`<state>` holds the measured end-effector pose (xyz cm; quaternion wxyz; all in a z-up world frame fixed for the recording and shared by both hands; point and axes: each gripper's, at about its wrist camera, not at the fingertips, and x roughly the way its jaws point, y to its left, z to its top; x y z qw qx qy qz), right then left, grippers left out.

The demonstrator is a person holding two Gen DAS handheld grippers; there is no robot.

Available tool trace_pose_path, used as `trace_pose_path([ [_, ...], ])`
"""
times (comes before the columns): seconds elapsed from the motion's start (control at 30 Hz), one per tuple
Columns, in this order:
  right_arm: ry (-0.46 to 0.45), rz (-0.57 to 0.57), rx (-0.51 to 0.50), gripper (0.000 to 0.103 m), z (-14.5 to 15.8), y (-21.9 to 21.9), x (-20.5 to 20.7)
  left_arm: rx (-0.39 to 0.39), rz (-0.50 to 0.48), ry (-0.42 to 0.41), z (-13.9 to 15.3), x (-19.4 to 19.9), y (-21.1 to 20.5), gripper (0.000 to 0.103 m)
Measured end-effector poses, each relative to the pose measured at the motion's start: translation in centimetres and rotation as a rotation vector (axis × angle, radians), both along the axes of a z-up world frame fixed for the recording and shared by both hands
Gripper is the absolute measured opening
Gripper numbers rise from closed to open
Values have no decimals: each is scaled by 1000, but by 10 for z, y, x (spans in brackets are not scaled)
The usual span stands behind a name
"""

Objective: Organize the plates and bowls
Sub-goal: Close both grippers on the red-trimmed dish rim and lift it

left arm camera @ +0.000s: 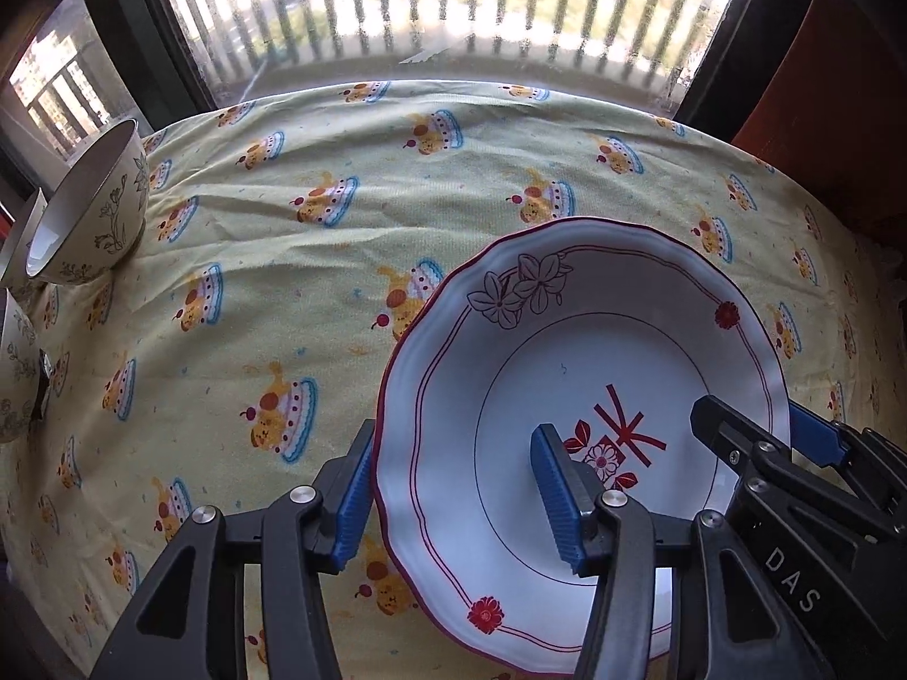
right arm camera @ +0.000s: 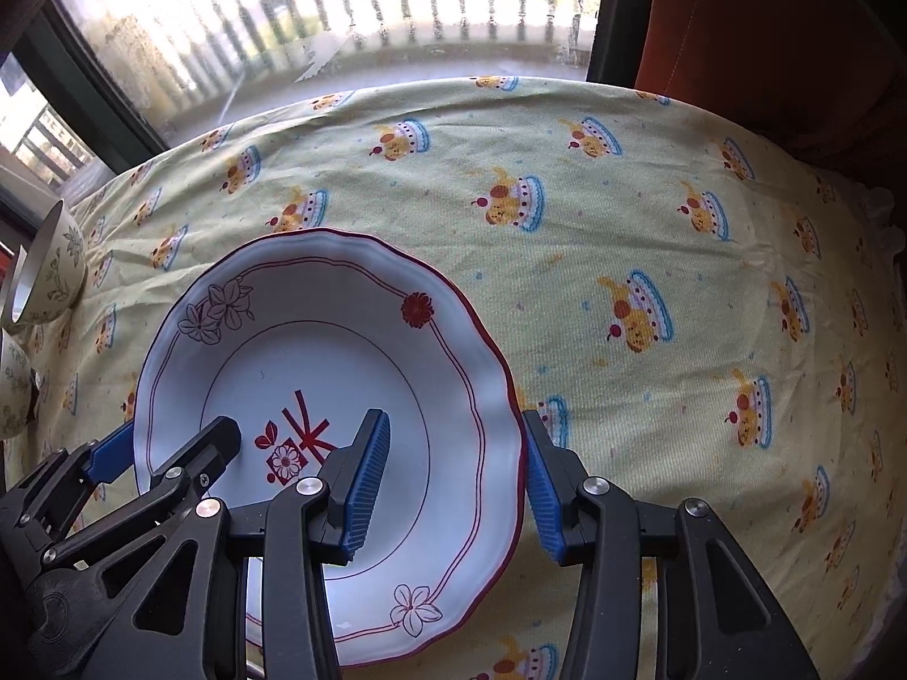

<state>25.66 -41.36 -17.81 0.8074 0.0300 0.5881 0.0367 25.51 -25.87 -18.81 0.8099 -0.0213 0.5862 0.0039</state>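
A white scalloped plate (left arm camera: 595, 340) (right arm camera: 317, 340) with a red rim line, flower prints and a red centre motif is gripped from both sides over the tablecloth. My left gripper (left arm camera: 456, 501) is shut across its left rim, one blue pad outside the edge and the other inside the well. My right gripper (right arm camera: 453, 487) is shut across the opposite rim in the same way. Each view also shows the other gripper: the right gripper (left arm camera: 754, 425) and the left gripper (right arm camera: 170, 442). Cream bowls with leaf drawings (left arm camera: 90, 209) (right arm camera: 51, 266) stand at the table's far left.
A pale yellow tablecloth (left arm camera: 283, 283) (right arm camera: 652, 226) with cake prints covers the table. Two more bowls (left arm camera: 14, 379) (right arm camera: 14, 379) sit at the left edge. A window with railings runs along the far side, and an orange chair back (right arm camera: 765, 28) stands at the far right.
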Motion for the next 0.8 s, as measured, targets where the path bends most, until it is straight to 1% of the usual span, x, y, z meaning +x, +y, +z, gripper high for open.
trace_pose_path([
  [0.03,0,-1,-3,52,-1,1,0,2,0,-3,0,1,-1,55],
  [0.13,12,3,6,51,-7,0,4,-23,6,-11,-1,4,2,57],
  [0.2,-6,0,18,51,-7,-1,5,-35,13,-16,-1,6,3,57],
  [0.37,3,-3,6,50,-7,1,10,-19,16,-14,-1,8,1,56],
  [0.47,19,-27,0,49,-6,1,9,0,-7,-16,3,5,-2,55],
  [0.53,13,-40,-12,49,-2,1,7,8,-32,-28,9,2,-5,54],
  [0.63,-11,-57,-24,49,9,0,3,-2,-44,-42,19,-1,-8,54],
  [0.8,-42,-93,-25,49,31,-2,-6,-10,-77,-81,43,-9,-7,54],
])
